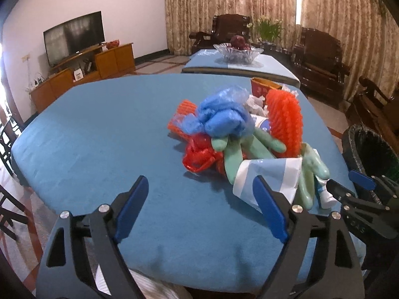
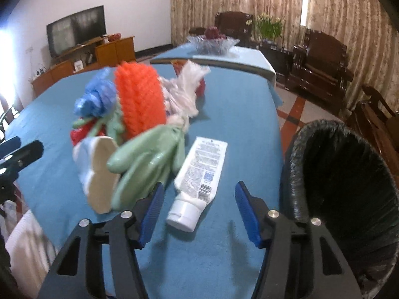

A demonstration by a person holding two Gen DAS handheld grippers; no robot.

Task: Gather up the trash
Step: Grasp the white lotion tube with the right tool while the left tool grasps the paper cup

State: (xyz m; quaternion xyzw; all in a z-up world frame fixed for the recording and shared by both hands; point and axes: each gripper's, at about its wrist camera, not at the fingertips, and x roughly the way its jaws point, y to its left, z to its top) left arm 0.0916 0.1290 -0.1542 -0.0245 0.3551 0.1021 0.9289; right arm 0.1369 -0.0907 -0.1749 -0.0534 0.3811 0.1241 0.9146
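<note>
Blue felt-like cloth covers the table (image 2: 237, 114), where a heap of rubbish waits to be cleared. Nearest, in the right wrist view, the right gripper (image 2: 199, 214) hangs with its jaws spread wide and nothing between them, just short of a white squeeze tube (image 2: 199, 177) lying cap-first toward the camera at about twelve o'clock. At ten o'clock a soft green rubber glove (image 2: 147, 159) touches the tube's side, with a white-and-blue folded packet (image 2: 99, 172) beside it. Behind them stand a ridged orange foam net (image 2: 139, 97), a crumpled blue plastic bag (image 2: 99, 92) and pale tissue (image 2: 187, 84). At three o'clock a bin lined with glossy black plastic (image 2: 344, 174) stands by the table's edge.

In the left wrist view the left gripper (image 1: 202, 206) is likewise wide open and empty, over bare cloth, the heap at one o'clock.

Collection looks barely begun. Likely next: straddle the smooth, flattish tube, close across its width, and swing right over the bin.
</note>
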